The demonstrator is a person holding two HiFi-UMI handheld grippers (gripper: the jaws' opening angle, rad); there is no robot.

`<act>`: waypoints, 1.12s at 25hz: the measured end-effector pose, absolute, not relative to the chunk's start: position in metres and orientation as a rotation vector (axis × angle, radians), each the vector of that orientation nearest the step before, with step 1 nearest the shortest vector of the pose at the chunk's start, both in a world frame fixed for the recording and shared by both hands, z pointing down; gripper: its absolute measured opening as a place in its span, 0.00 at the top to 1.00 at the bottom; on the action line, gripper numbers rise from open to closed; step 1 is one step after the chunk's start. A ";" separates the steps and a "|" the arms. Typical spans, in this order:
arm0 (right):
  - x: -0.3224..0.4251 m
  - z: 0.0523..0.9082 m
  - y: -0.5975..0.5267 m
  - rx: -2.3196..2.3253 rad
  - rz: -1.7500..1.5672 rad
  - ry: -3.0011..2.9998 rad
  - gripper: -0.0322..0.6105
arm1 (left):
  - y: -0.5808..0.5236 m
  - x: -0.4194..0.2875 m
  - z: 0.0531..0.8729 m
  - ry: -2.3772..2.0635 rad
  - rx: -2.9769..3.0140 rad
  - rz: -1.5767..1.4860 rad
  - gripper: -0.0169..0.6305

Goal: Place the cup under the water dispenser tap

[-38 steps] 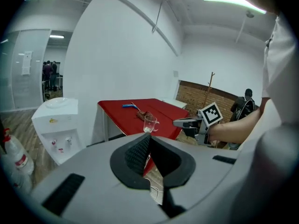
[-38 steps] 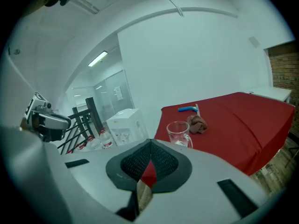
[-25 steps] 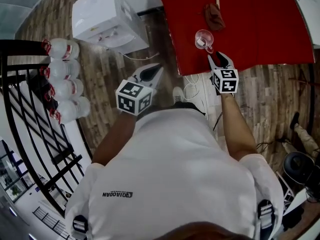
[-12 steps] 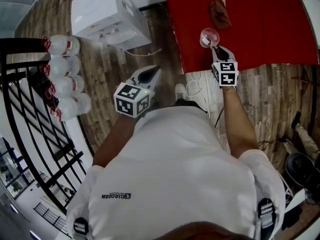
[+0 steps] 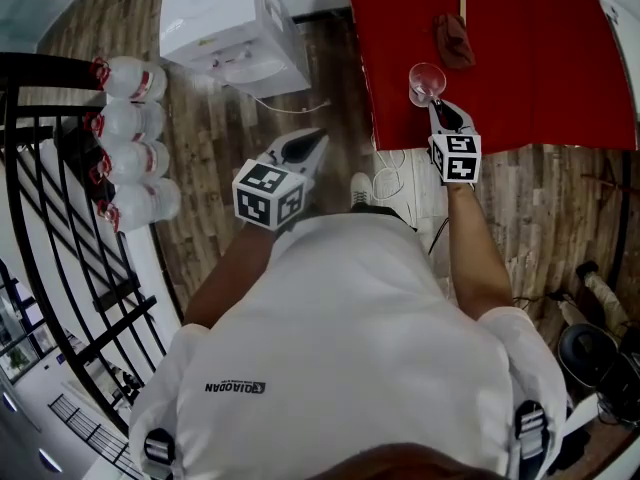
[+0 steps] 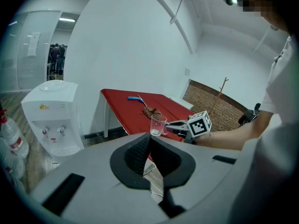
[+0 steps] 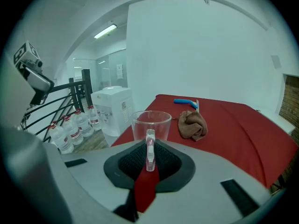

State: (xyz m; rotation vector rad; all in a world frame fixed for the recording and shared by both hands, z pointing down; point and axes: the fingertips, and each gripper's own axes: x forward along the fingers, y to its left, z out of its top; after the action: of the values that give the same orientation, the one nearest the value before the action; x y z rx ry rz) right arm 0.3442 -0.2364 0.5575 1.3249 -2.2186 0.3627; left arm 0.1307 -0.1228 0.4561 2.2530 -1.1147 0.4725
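Observation:
A clear glass cup (image 5: 427,81) with a handle stands near the front left edge of the red table (image 5: 540,58). My right gripper (image 5: 440,105) reaches it from behind. Its jaws are closing, and in the right gripper view the cup's handle (image 7: 149,146) stands upright between the pads, which touch it on both sides. My left gripper (image 5: 318,138) hangs over the wooden floor, shut with nothing in it. From the left gripper view the cup (image 6: 158,124) shows beyond the jaws. The white water dispenser (image 5: 230,30) stands on the floor left of the table.
A brown cloth (image 5: 455,40) and a blue tool (image 7: 186,102) lie farther back on the table. Several water bottles (image 5: 130,138) line a black railing (image 5: 50,198) at the left. White cables (image 5: 385,178) lie on the floor under the table's edge.
My right gripper moved forward onto the cup's handle and its jaws narrowed from wide open. The left gripper barely shifted.

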 end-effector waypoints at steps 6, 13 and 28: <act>0.333 0.555 -0.224 1.288 0.383 -2.250 0.86 | -0.119 0.129 0.455 -1.130 2.256 0.453 0.98; 0.309 0.538 -0.216 1.238 0.424 -2.334 0.86 | -0.115 0.119 0.455 -1.164 2.233 0.430 0.98; 0.180 0.508 -0.215 0.967 0.434 -2.539 0.86 | -0.114 0.043 0.465 -1.332 2.128 0.352 0.98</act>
State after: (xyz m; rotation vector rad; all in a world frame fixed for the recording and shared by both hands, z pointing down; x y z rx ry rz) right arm 0.1802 -0.2151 0.5076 0.9669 -2.5387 0.4340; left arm 0.0431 -0.1136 0.4651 2.1277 -1.3323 0.3519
